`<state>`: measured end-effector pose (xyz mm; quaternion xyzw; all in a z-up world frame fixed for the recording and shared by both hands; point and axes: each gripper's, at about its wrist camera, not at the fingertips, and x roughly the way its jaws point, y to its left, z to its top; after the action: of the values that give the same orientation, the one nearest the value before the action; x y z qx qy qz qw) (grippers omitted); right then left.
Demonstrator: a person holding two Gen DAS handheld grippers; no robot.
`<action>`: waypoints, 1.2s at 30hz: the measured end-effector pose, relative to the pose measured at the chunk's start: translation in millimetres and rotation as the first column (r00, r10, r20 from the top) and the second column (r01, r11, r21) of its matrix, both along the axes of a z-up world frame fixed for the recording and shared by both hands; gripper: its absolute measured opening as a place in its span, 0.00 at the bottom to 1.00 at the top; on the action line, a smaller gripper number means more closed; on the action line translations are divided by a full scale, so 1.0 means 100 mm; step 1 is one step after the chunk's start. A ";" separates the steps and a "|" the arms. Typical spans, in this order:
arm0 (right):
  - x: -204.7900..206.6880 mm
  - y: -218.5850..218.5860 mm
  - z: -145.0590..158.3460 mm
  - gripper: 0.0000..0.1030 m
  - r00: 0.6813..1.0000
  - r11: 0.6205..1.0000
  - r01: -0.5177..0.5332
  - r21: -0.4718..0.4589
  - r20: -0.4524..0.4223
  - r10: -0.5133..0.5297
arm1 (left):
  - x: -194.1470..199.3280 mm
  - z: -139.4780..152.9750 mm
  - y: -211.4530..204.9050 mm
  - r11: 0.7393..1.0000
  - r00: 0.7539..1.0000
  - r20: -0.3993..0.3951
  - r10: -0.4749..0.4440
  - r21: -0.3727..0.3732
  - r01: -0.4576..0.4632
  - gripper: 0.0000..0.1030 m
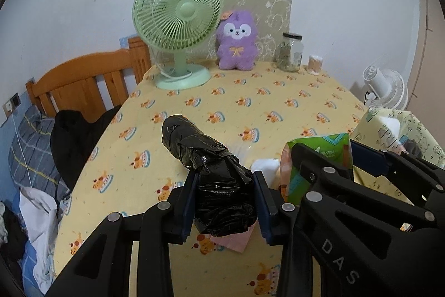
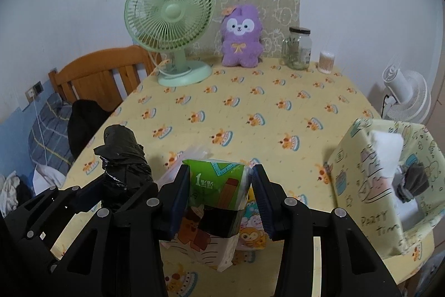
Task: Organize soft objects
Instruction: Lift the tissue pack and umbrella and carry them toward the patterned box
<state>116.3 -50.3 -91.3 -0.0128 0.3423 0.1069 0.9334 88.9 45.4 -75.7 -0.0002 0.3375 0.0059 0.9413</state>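
Observation:
My left gripper [image 1: 225, 199] is shut on a black plastic bag roll [image 1: 205, 163] and holds it over the yellow tablecloth [image 1: 250, 107]. My right gripper [image 2: 219, 196] is shut on a green tissue pack [image 2: 214, 194], which also shows in the left wrist view [image 1: 317, 157]. The black roll appears left of it in the right wrist view [image 2: 122, 157]. A yellow fabric storage box [image 2: 389, 185] stands at the right with white and grey soft items inside. A purple plush toy [image 2: 242, 38] sits at the table's back. More small packs [image 2: 250, 235] lie under the tissue pack.
A green desk fan [image 2: 169, 27] stands back left, a glass jar [image 2: 297, 49] and a cotton swab tub [image 2: 326, 62] back right. A wooden bed headboard [image 2: 105, 77] with bedding and dark clothes is left of the table. A white fan [image 2: 408, 96] is at the right.

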 end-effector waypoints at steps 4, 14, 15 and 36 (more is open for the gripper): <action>-0.04 -0.07 0.14 0.47 1.000 1.000 0.011 0.005 0.029 -0.011 | -0.03 0.14 -0.06 1.000 0.999 0.031 -0.014 0.001 0.014 0.37; -0.08 -0.18 0.42 0.47 0.997 1.000 0.004 -0.012 0.079 -0.003 | -0.05 0.36 -0.20 0.999 0.997 0.072 -0.033 -0.010 0.034 0.37; -0.08 -0.19 0.44 0.47 0.997 1.000 0.004 -0.012 0.084 -0.003 | -0.05 0.38 -0.21 0.999 0.997 0.076 -0.035 -0.010 0.036 0.37; -0.07 -0.64 0.74 0.47 0.990 0.999 0.037 -0.002 0.140 -0.036 | 0.02 0.61 -0.67 0.996 0.987 0.136 -0.082 -0.015 0.085 0.37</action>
<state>109.2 -114.4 -17.1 -0.0161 0.2764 0.0879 0.9569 90.9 -21.4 -14.7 0.0036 0.2726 -0.0373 0.9614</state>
